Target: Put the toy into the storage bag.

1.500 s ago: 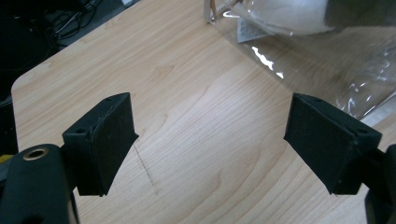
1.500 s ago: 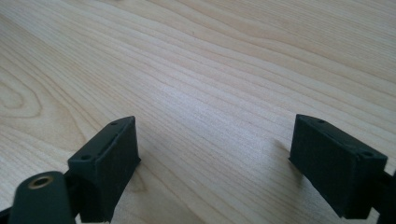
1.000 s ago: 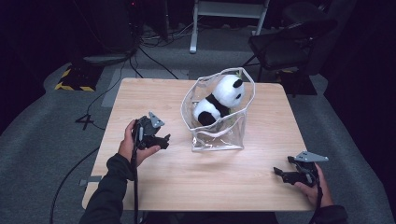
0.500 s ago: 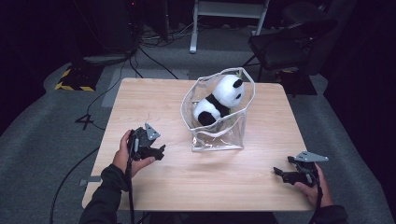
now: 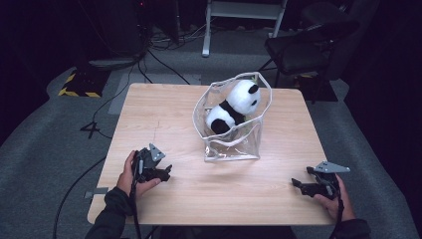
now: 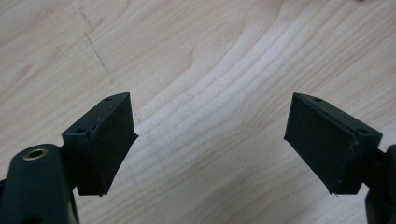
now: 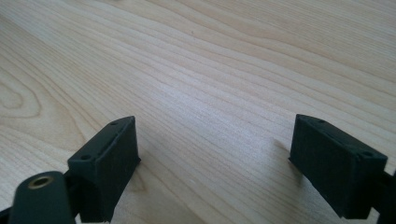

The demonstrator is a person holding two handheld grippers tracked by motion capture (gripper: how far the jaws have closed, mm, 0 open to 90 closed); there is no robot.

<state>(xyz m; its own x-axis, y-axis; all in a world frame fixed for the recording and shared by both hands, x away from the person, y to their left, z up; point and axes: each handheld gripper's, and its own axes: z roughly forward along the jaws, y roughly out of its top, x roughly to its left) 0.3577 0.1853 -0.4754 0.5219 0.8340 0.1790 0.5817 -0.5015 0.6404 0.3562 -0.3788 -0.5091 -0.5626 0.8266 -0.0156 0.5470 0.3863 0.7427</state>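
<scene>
The panda [image 5: 234, 107], judged soft and light, is seen in a clear bag [image 5: 234, 144] at the bench's [image 5: 164, 107] centre, best pinched at the body, while both the left hand-held gripper [image 5: 163, 173] at 7 o'clock and the right hand-held gripper [image 5: 298, 184] at 5 o'clock are held apart, empty.

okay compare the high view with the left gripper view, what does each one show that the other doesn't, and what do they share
The high view alone has the black-and-white plush panda sitting in the clear plastic zip bag, the right tongs, both hands, and a dark chair beyond the table. The left gripper view alone gives a close look between the open black jaws of the left tongs, with nothing held. Both share the light wooden table and the left tongs.
</scene>
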